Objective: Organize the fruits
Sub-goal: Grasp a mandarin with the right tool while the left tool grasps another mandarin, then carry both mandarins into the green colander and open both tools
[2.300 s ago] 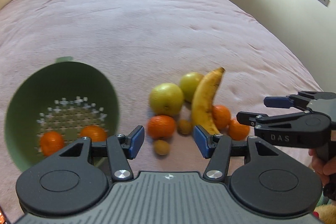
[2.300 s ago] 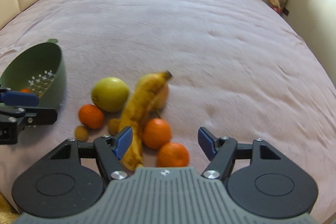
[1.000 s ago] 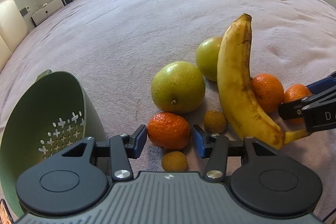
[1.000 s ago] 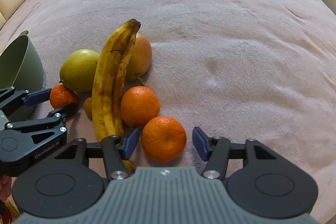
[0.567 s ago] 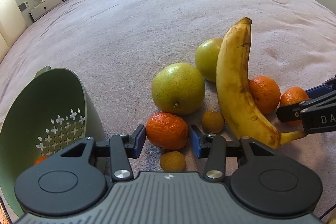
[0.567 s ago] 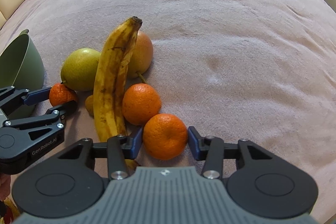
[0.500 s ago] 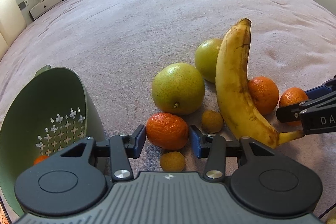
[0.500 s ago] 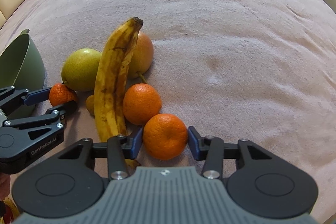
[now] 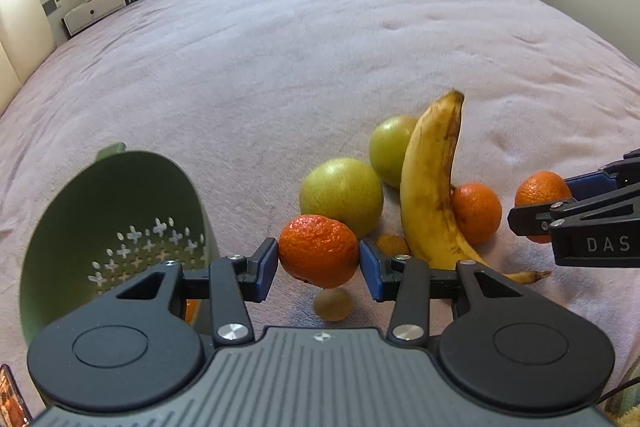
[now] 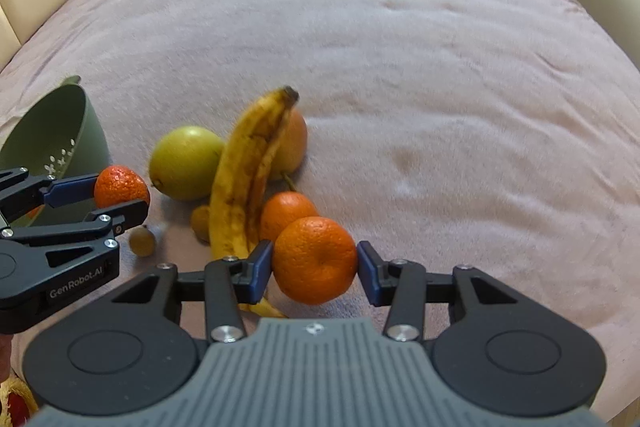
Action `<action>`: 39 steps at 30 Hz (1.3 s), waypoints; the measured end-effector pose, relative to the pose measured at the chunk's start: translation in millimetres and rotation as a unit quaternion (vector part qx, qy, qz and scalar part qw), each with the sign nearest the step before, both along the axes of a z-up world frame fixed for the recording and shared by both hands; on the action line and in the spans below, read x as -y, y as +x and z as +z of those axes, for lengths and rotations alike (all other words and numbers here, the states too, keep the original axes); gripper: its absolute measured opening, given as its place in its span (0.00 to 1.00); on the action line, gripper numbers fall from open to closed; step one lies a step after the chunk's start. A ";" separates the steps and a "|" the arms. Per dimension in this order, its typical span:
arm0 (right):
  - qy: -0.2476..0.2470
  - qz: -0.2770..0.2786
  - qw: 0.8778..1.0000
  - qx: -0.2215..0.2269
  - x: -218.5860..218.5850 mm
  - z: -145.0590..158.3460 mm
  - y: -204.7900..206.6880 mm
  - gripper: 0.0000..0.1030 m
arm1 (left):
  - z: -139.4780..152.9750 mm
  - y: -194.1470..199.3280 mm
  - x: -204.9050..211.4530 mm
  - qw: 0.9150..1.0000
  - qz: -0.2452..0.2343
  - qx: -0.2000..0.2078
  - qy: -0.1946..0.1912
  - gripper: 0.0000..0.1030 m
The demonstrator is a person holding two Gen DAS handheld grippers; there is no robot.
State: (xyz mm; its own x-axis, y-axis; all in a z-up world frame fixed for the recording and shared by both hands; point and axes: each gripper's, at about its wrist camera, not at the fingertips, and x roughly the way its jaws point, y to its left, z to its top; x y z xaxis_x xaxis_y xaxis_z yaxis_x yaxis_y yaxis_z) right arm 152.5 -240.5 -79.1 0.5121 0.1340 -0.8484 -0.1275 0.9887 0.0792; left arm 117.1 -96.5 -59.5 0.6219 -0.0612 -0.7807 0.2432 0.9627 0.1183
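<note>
With both grippers clamped on fruit — left gripper (image 9: 319, 262) on one mandarin (image 9: 318, 250), right gripper (image 10: 315, 267) on another mandarin (image 10: 315, 259) — the green colander (image 9: 120, 219) is what matters. It lies at 9 o'clock, tipped, mouth toward me — left hand nearer, just beside its rim.

Bed cover (image 9: 320, 39) looked like soft pinkish fleece, matt w/ faint wrinkles. Green colander (image 9: 116, 223): smooth matt plastic, cross-shaped holes. Left gripper (image 9: 319, 267) & right gripper (image 10: 315, 269): matt black plastic, blue pads, shiny metal screws. Held mandarin (image 9: 319, 255) had pebbly, slightly glossy peel. Banana (image 9: 434, 187): dull skin w/ brown speckles. Pear (image 9: 342, 195): smooth, satin.
</note>
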 end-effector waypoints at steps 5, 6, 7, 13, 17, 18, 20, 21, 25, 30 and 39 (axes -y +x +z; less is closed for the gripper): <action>0.001 0.013 1.000 0.024 -7.9 15.3 -4.1 0.42 | 14.1 -7.3 -5.5 1.000 0.002 0.009 -0.007 0.49; 0.000 0.017 0.999 0.029 -10.2 18.9 -5.2 0.42 | 17.3 -8.7 -7.2 1.000 0.004 0.012 -0.008 0.49; -0.001 0.022 0.999 0.035 -12.9 22.2 -6.1 0.42 | 20.5 -10.0 -8.9 1.000 0.005 0.015 -0.009 0.49; -0.002 0.052 0.996 0.069 -32.3 41.0 -10.2 0.42 | 39.5 -16.9 -25.8 0.999 0.018 0.040 -0.016 0.49; -0.005 0.077 0.993 0.086 -50.3 49.4 -12.5 0.42 | 49.8 -18.5 -43.4 0.998 0.037 0.050 -0.025 0.49; -0.003 0.084 0.992 0.090 -55.5 51.2 -12.6 0.42 | 51.9 -18.8 -48.6 0.997 0.043 0.052 -0.028 0.49; -0.002 0.098 0.990 0.097 -67.1 54.7 -11.9 0.42 | 55.6 -19.6 -59.3 0.996 0.054 0.055 -0.034 0.49; -0.002 0.105 0.989 0.100 -73.2 56.0 -11.4 0.42 | 57.1 -19.6 -64.6 0.996 0.059 0.056 -0.036 0.49; -0.003 0.134 0.984 0.114 -98.6 59.9 -9.9 0.42 | 61.5 -17.3 -88.1 0.994 0.087 0.055 -0.047 0.49; -0.003 0.173 0.977 0.126 -131.2 62.3 -8.0 0.42 | 62.2 -14.0 -118.0 0.989 0.125 0.050 -0.062 0.49; -0.012 0.246 0.959 0.136 -188.9 53.4 3.0 0.41 | 48.6 -4.3 -160.0 0.981 0.173 0.028 -0.081 0.49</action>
